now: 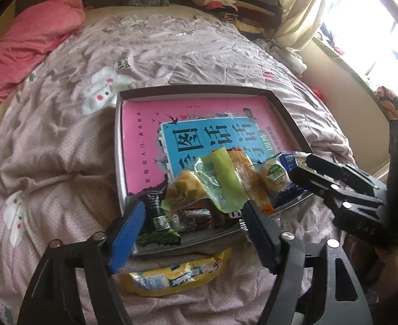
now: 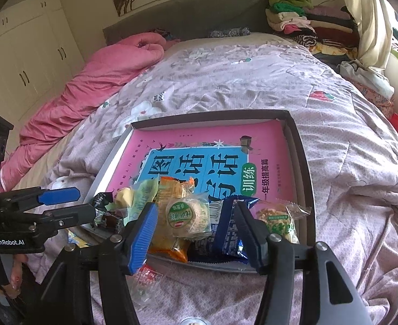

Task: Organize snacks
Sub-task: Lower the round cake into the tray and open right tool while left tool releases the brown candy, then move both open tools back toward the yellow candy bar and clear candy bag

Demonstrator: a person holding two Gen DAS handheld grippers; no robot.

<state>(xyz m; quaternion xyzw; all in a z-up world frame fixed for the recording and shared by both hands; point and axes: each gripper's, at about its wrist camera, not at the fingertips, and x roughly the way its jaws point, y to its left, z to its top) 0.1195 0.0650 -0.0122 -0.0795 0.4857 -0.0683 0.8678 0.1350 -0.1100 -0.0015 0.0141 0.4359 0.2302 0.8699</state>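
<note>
A: Whereabouts of the yellow packet [image 1: 177, 273], reckoned from the jaws?

B: Lay just beneath the left gripper [image 1: 192, 214], back of the fingertips and toward the wrist. Rested flat on the bedcover [image 1: 63, 149], outside the box [image 1: 199, 90], close by its near wall.

A: Long axis?

B: Ran crosswise, roughly along the line from one pad to the other, a little tilted. Probably called for a wrist turn, to pinch across the narrow way.

A: Nearer side?

B: Left, plainly. As for the right gripper [image 2: 196, 211]: hovered farther off, over the blue-wrapper end of the snack heap [image 1: 212, 187].

A: State of the jaws?

B: Spread wide on both sides. Nothing between the pads, nothing gripped.

A: Look of the packet?

B: Glossy yellow film with blue and white print, soft and puffed. Partly hidden behind the left finger. Likely to slide under a careless pinch.

A: And the rest?

B: Piled just ahead of both jaws at the box's near wall, atop a pink book [image 1: 144, 124]. Also a small clear packet [image 2: 147, 276] beneath the right jaws, outside the box too.
</note>
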